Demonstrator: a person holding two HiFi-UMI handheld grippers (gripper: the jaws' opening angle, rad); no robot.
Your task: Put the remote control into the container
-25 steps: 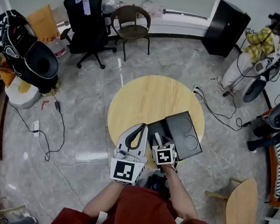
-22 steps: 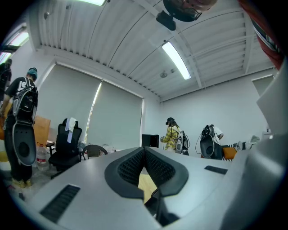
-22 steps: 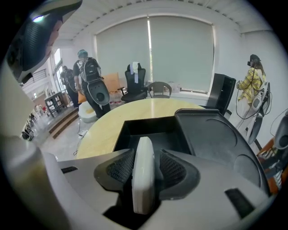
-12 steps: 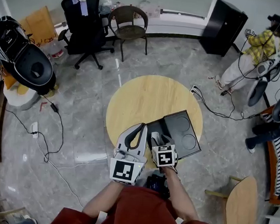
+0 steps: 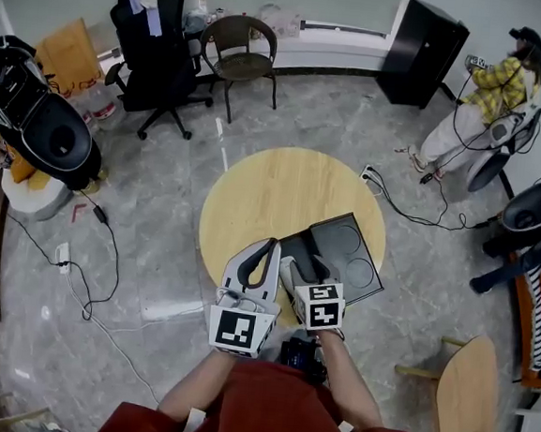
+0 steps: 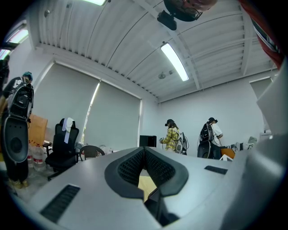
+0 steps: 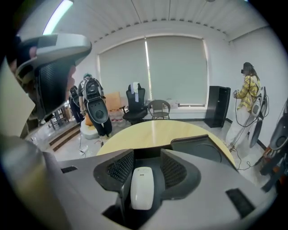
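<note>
A white remote control (image 7: pixel 141 186) lies flat between the pads of my right gripper (image 7: pixel 144 168). A gap shows beside its right edge, so the jaws stand open around it. It rests over the dark floor of the black container (image 7: pixel 198 146). In the head view the right gripper (image 5: pixel 299 265) reaches into the near left part of that container (image 5: pixel 361 230), which sits on the round wooden table (image 5: pixel 273 187). My left gripper (image 5: pixel 270 246) hovers just left of the container with its tips together and nothing in them. Its pads (image 6: pixel 130 166) meet in the left gripper view.
A black office chair (image 5: pixel 159 36), a brown chair (image 5: pixel 240 48) and a black cabinet (image 5: pixel 421 50) stand beyond the table. A person in yellow (image 5: pixel 489 88) stands far right. Cables (image 5: pixel 108 243) run over the floor at left. A wooden chair (image 5: pixel 467 387) is near right.
The right gripper's jaws have spread wider around the remote, and the gripper has drawn slightly back toward me. The left gripper has stayed put.
</note>
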